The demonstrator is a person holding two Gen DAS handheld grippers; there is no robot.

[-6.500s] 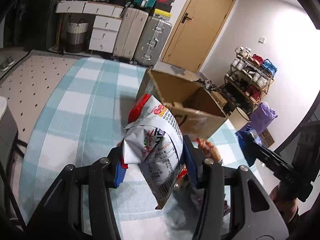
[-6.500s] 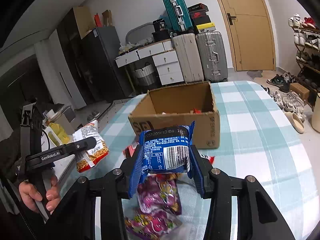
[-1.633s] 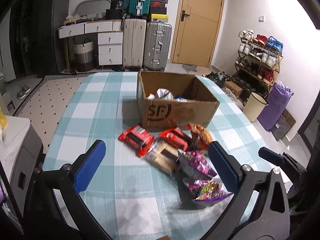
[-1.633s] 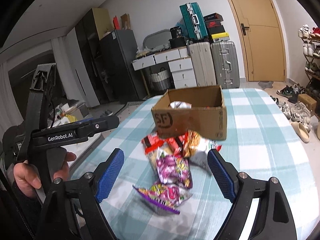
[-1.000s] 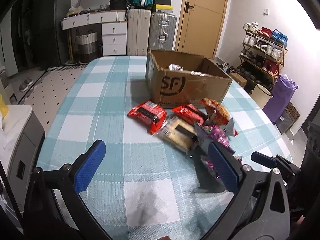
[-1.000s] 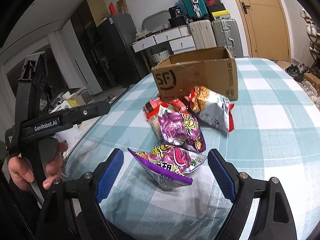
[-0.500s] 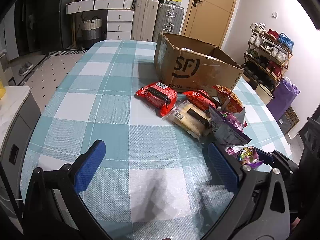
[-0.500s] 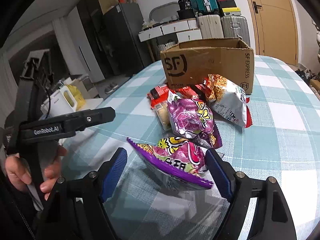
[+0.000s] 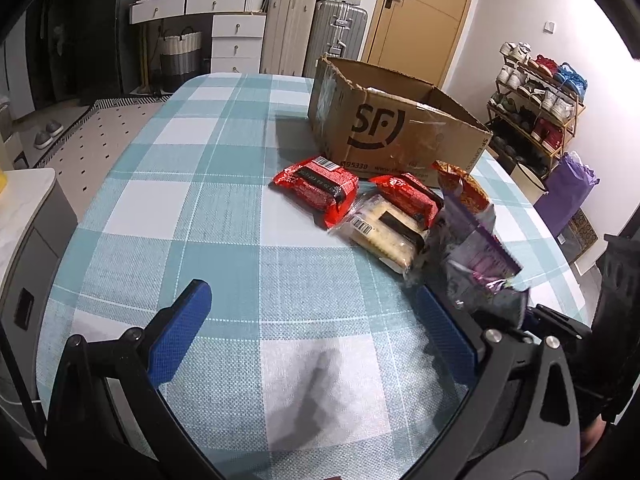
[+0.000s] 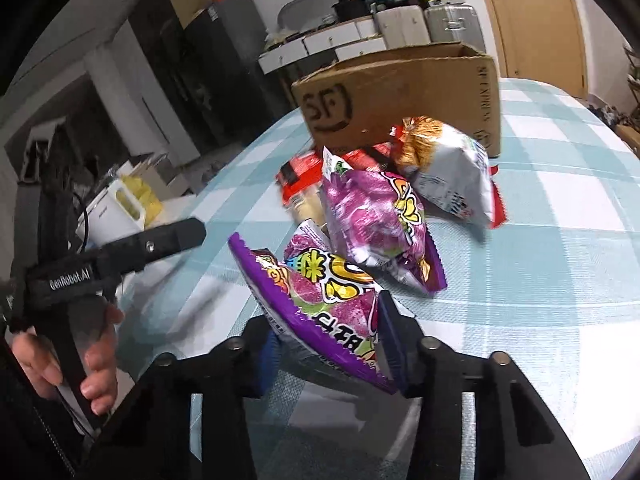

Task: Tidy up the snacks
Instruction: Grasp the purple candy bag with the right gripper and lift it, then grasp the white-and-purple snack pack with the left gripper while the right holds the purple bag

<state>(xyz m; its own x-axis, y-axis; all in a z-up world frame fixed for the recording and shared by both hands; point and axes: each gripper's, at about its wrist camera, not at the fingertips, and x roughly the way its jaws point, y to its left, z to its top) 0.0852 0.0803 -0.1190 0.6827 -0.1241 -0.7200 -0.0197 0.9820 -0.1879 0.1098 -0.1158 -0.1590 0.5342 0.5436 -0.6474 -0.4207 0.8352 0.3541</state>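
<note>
Snacks (image 9: pixel 380 216) lie heaped beside the cardboard box (image 9: pixel 396 136), the right gripper (image 10: pixel 326 344) clamped on a purple snack bag (image 10: pixel 320 296), the left gripper (image 9: pixel 316 332) spread empty.

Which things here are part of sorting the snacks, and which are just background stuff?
Job:
cardboard box
purple snack bag, held in right tool
red packets
cracker pack
left tool, open

Background:
suitcases
shoe rack
drawers
door

the desk (image 9: pixel 240 208) wears a teal checked cloth; a cardboard box (image 9: pixel 384 132) and mixed snack packets (image 9: pixel 316 188) lie on it.
</note>
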